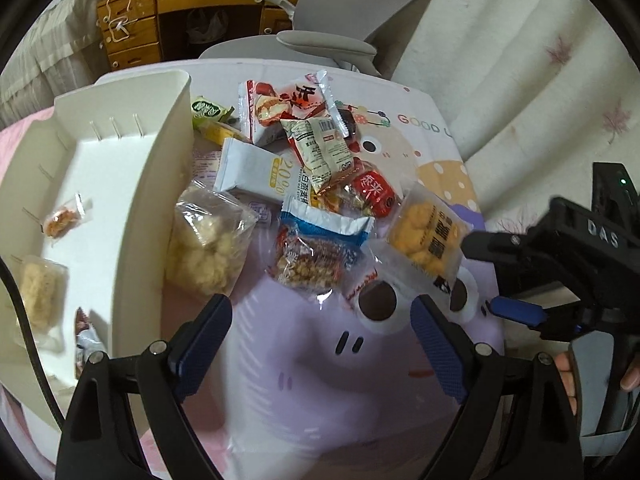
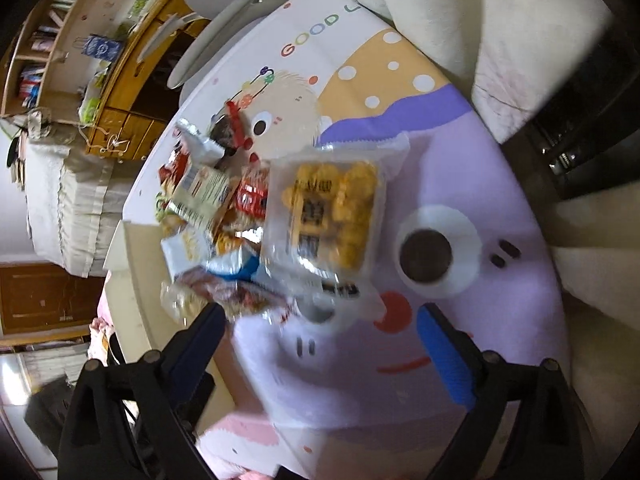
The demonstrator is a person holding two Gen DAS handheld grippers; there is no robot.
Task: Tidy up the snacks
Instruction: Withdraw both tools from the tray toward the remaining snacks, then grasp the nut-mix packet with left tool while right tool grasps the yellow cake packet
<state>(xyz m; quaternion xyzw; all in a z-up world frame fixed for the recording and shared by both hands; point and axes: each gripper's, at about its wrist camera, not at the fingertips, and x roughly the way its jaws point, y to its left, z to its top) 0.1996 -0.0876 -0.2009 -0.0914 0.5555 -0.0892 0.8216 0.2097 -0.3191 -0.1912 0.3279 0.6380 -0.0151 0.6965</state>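
Two claws hang wide open and empty over the snack pile (image 1: pixel 308 184). Right gripper (image 2: pixel 320 332) sits nearest the yellow-cracker pack (image 2: pixel 328 216), just ahead, long axis pointing away; left gripper (image 1: pixel 322 328) faces the peanut-brittle pack (image 1: pixel 316 256), white tray (image 1: pixel 168 184) alongside.

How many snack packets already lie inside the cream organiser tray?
3 visible in the cream plastic tray: a small clear orange-snack packet, a clear pale-puff packet, and a dark foil packet at its near edge. Others may be hidden.
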